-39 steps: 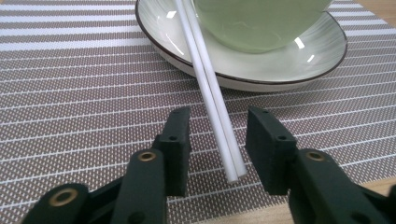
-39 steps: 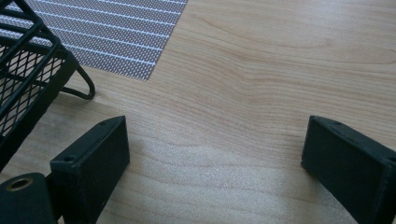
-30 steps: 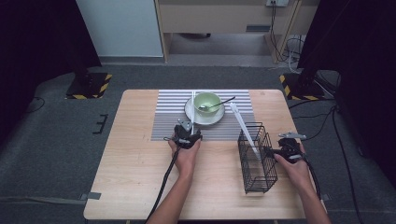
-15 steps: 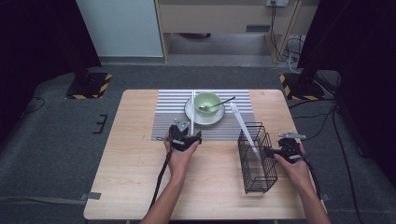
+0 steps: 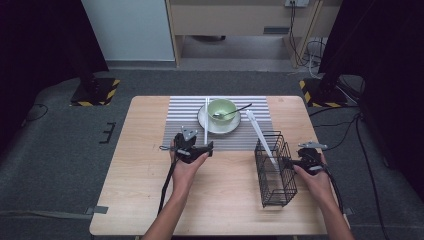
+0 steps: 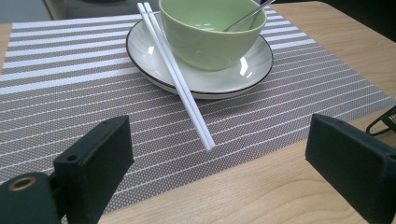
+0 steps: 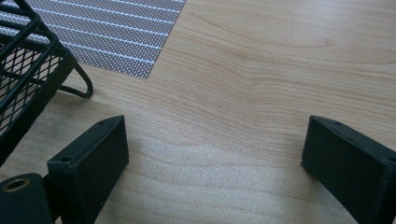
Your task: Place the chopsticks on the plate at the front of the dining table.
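Note:
A pair of white chopsticks (image 5: 205, 120) (image 6: 175, 70) rests with its far end on the rim of a white plate (image 5: 232, 129) (image 6: 224, 86) and its near end on the striped placemat (image 5: 180, 117). A green bowl (image 5: 221, 107) (image 6: 210, 37) with a metal spoon (image 5: 237, 110) stands on the plate. My left gripper (image 5: 202, 148) (image 6: 219, 163) hovers just short of the chopsticks' near tip. Its jaws have just been opening and stand open, pressing on nothing. My right gripper (image 5: 290, 161) (image 7: 215, 158) is open low over bare wood beside the black wire basket (image 5: 275, 170) (image 7: 23, 70).
Another white pair of sticks (image 5: 260, 135) leans out of the basket towards the placemat. The wooden table (image 5: 140, 165) has free room at its left and front. Cables trail from both grippers towards the person.
My left gripper has drawn back a little to the left from the chopsticks' near end and lifted, with its jaws spread wider. The chopsticks stay on the plate. The right hand has not moved.

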The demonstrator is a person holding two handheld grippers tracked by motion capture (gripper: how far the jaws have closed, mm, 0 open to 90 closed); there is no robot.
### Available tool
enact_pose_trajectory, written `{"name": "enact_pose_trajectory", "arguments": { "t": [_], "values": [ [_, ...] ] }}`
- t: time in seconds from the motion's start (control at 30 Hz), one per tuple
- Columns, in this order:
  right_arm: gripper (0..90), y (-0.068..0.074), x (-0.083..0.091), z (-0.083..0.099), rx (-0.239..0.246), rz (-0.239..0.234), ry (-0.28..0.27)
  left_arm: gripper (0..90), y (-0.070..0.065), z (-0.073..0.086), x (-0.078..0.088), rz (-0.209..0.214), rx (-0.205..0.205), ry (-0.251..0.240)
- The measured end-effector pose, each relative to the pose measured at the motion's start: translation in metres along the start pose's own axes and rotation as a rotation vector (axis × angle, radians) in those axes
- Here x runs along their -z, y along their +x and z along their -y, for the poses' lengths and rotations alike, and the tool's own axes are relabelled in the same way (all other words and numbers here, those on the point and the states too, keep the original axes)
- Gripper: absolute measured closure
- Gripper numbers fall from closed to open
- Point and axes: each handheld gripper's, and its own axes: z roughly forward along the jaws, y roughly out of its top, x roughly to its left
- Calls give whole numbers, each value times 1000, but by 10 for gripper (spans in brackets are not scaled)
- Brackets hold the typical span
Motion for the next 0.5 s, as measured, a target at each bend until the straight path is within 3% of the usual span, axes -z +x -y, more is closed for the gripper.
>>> {"name": "enact_pose_trajectory", "arguments": {
  "t": [0.5],
  "values": [
    [70, 1, 0, 0, -3, 4, 1, 62, 31, 4, 31, 6, -25, 14]
  ]
}}
